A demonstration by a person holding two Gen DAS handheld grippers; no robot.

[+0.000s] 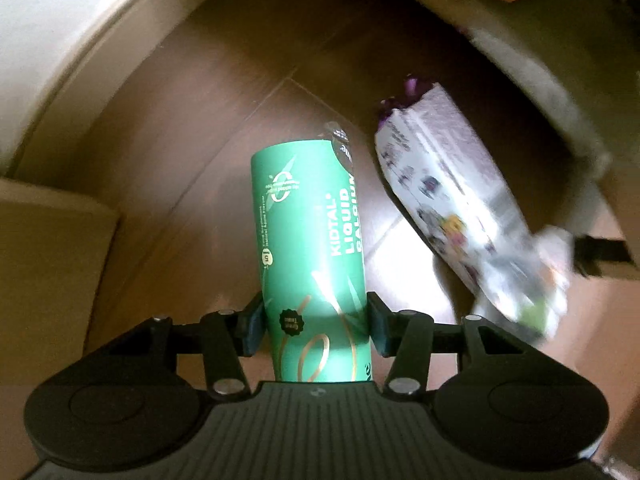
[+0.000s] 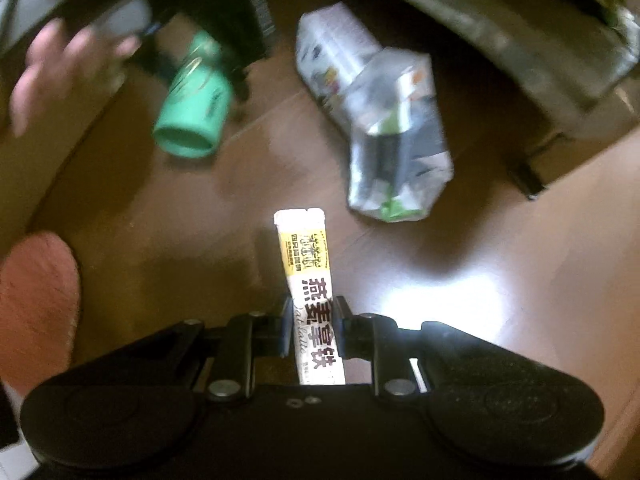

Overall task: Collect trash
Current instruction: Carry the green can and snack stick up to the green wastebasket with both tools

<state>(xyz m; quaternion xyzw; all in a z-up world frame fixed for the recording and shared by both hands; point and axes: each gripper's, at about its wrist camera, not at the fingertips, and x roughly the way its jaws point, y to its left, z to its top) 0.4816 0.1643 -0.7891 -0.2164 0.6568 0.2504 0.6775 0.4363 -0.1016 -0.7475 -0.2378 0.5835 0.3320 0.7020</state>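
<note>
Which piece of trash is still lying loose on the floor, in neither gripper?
The crumpled white carton. The green tube sits in the left gripper's jaws, the sachet in the right gripper's.

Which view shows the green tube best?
The left wrist view. There the green tube fills the centre, sharp enough to read its label, clamped by the left gripper. The right wrist view shows it small and blurred at upper left, open end facing the camera, label unreadable.
</note>
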